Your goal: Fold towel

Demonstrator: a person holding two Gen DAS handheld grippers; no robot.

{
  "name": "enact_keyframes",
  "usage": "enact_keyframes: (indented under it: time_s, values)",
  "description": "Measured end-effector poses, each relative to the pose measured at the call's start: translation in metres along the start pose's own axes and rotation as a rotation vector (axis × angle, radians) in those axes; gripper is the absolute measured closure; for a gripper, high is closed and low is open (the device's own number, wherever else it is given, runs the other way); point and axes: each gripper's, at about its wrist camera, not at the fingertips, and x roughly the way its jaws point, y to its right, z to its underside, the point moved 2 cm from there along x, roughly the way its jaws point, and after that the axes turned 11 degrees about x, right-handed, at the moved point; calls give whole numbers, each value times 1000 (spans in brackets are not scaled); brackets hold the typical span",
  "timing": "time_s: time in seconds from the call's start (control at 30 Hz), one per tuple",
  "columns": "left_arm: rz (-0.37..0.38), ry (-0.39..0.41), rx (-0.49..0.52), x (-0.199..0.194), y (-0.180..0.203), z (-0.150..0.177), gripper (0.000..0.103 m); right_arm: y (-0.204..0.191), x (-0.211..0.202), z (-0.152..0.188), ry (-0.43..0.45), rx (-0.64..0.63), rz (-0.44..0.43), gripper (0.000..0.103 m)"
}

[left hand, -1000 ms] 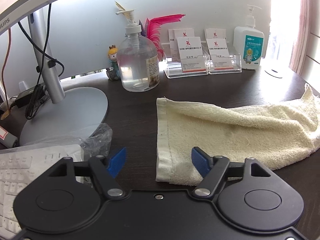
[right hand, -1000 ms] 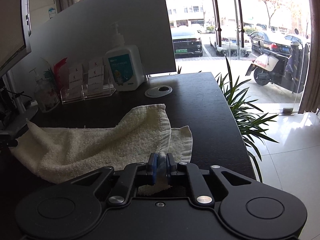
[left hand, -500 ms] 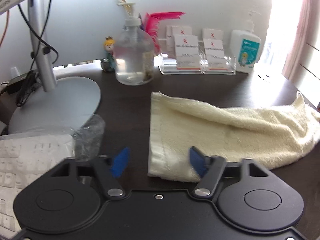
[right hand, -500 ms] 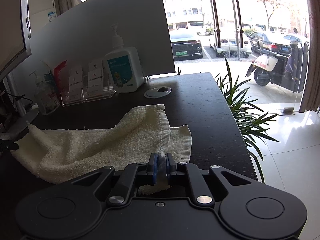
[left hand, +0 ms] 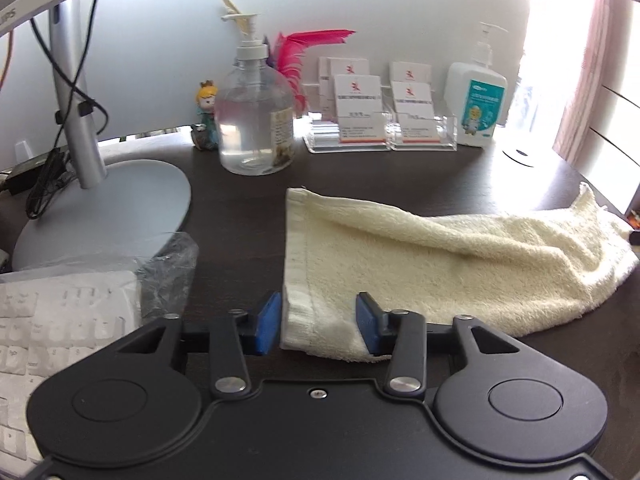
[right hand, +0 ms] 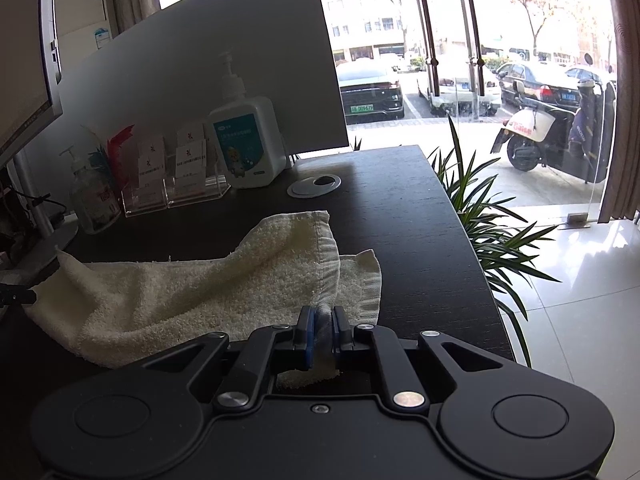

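Observation:
A cream towel [left hand: 440, 256] lies stretched across the dark desk. My left gripper [left hand: 318, 326] is open, with its blue pads on either side of the towel's near left corner, low over the desk. In the right wrist view the towel [right hand: 192, 288] is rumpled, with its right end raised and folded over. My right gripper [right hand: 322, 334] is shut on the towel's near right corner.
A monitor stand [left hand: 100, 204], a keyboard [left hand: 52, 320] and crumpled plastic [left hand: 172, 268] are to the left. A clear pump bottle [left hand: 256, 120], a figurine [left hand: 206, 114], card holders [left hand: 380, 120] and a white pump bottle [left hand: 478, 96] line the back. The desk edge [right hand: 476, 264] and a plant [right hand: 492, 220] are to the right.
My left gripper has moved right and forward so the towel's left corner now sits between its pads, and the jaws have narrowed. The right gripper has stayed shut on the towel.

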Motion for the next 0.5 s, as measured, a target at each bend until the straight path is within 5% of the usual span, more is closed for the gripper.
enact_keyframes:
  time_s: [0.3,0.5]
  values:
    - [-15,-6,12,2,-1,1,97,0,-3,0,12,5,-4,94]
    - [-4,4,-31,-12,-6,8,99,1,-17,0,51,23,-10,94]
